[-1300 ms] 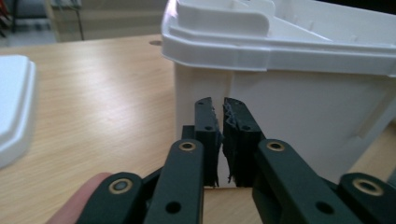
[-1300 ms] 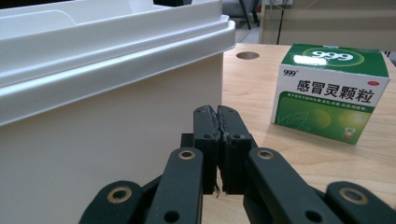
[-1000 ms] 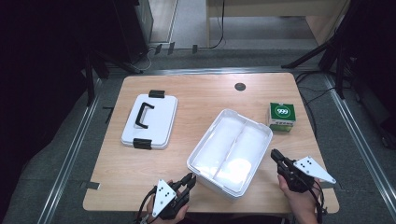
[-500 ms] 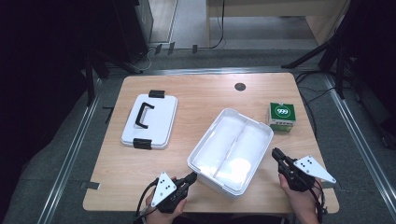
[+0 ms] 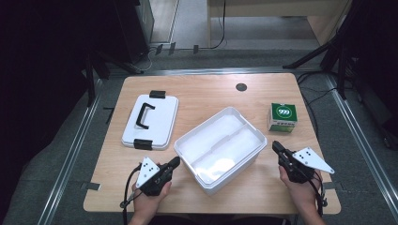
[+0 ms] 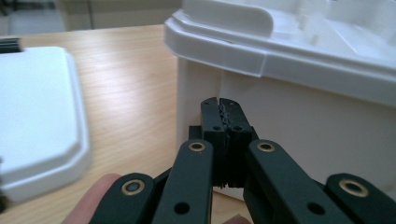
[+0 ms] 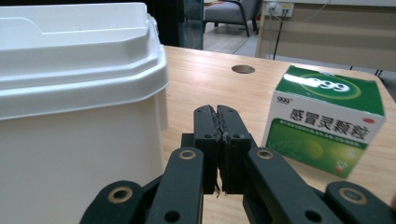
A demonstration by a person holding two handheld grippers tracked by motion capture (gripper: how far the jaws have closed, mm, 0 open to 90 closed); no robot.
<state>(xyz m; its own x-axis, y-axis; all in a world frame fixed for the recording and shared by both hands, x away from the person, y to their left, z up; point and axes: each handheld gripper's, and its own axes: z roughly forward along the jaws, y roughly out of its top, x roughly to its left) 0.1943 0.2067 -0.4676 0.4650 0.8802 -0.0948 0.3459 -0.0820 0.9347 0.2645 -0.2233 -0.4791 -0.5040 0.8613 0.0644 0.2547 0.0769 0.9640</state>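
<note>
High view: rigid, light plastic bin [image 5: 220,145]; grip its rim; left gripper [image 5: 174,161] and right gripper [image 5: 275,146] closed, empty.

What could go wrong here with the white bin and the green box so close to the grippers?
The left gripper, shut, sits right against the white bin wall; a nudge could push the bin across the table. The right gripper, also shut, would need to open before taking the green box, or it might knock it away. The lid lies apart, unaffected.
</note>
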